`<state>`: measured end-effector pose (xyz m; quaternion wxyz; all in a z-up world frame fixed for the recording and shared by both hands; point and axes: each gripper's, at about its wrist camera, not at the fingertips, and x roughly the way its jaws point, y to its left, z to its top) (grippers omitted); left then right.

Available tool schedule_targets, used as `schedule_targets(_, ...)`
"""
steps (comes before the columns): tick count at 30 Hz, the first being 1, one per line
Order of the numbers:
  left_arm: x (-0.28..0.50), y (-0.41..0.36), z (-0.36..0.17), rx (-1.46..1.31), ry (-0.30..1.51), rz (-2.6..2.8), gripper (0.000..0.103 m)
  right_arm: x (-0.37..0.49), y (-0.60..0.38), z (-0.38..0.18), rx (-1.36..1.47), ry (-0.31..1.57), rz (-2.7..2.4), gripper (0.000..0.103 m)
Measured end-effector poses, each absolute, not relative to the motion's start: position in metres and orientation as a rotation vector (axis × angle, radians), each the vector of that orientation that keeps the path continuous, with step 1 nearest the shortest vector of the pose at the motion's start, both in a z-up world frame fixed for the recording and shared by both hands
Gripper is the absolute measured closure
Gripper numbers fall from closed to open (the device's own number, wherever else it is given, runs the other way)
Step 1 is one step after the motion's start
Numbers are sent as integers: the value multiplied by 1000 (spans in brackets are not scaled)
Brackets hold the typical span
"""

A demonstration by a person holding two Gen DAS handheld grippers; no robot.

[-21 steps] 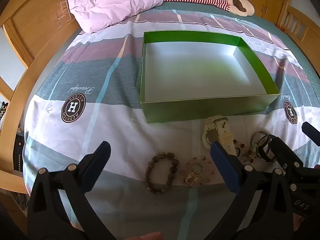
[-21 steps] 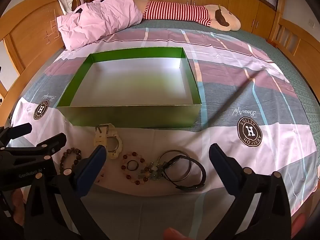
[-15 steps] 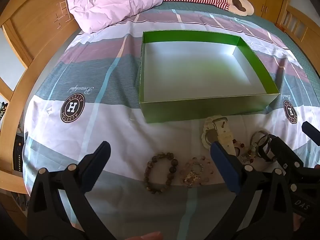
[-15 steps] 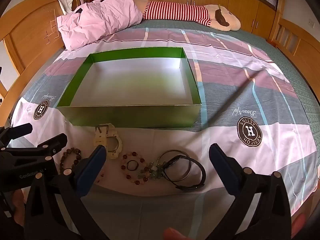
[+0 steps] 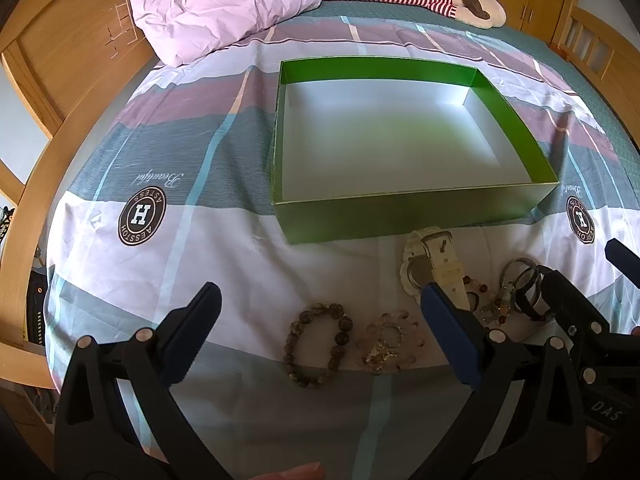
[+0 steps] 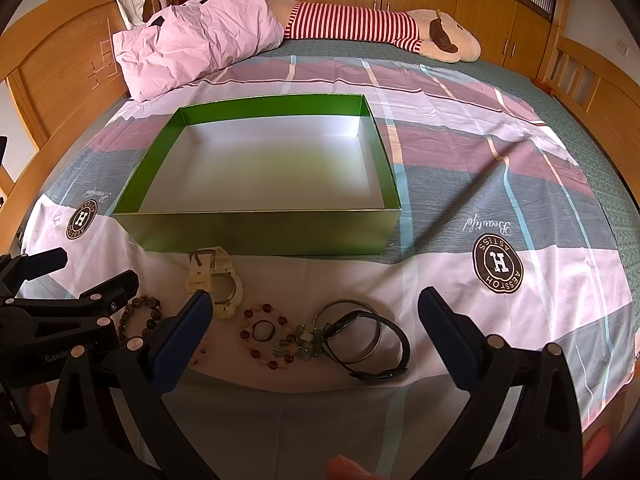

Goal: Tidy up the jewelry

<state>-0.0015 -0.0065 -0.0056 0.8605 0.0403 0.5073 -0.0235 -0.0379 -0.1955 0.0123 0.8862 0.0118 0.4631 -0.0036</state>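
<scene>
**A:** ok so what's the setup here?

**B:** Green box (image 6: 256,236) sitting on a patchwork bedsheet (image 6: 500,168), nothing inside, white floor. The jewelry is in a loose row on the sheet just in front of the box's near wall.

**A:** what pieces?

**B:** From the right wrist view, left to right: brown bead bracelet (image 6: 140,316) half hidden behind the left gripper, cream watch (image 6: 214,280) nearest the box, red bead bracelet (image 6: 264,336) with a small ring (image 6: 262,330) lying inside it, a pale green charm cluster (image 6: 306,342), then a metal bangle (image 6: 354,332) overlapped by a black band (image 6: 380,350). The left view also shows a pale clear-bead bracelet (image 5: 390,340) just beside the brown one (image 5: 318,350).

**A:** and the grippers?

**B:** Both tilted down at the sheet, jaws spread wide, nothing between them. Left gripper (image 5: 320,314) hangs over the brown and clear bracelets, its right finger covering part of the watch (image 5: 432,264). Right gripper (image 6: 314,312) frames the red bracelet, charms and bangle. Neither touches anything.

**A:** background?

**B:** Pink pillow (image 6: 196,40) and a striped plush (image 6: 360,26) at the far end, wooden bed frame (image 6: 52,80) around it.
</scene>
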Motion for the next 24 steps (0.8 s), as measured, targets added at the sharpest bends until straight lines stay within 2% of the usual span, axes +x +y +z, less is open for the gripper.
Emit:
schedule_targets(17, 0, -8, -11, 93, 1083, -59, 2, -38, -200, 14, 21, 961, -10, 1)
schedule_targets(24, 3, -3, -12, 85, 1088, -36, 2, -37, -211, 23, -76, 891, -164, 1)
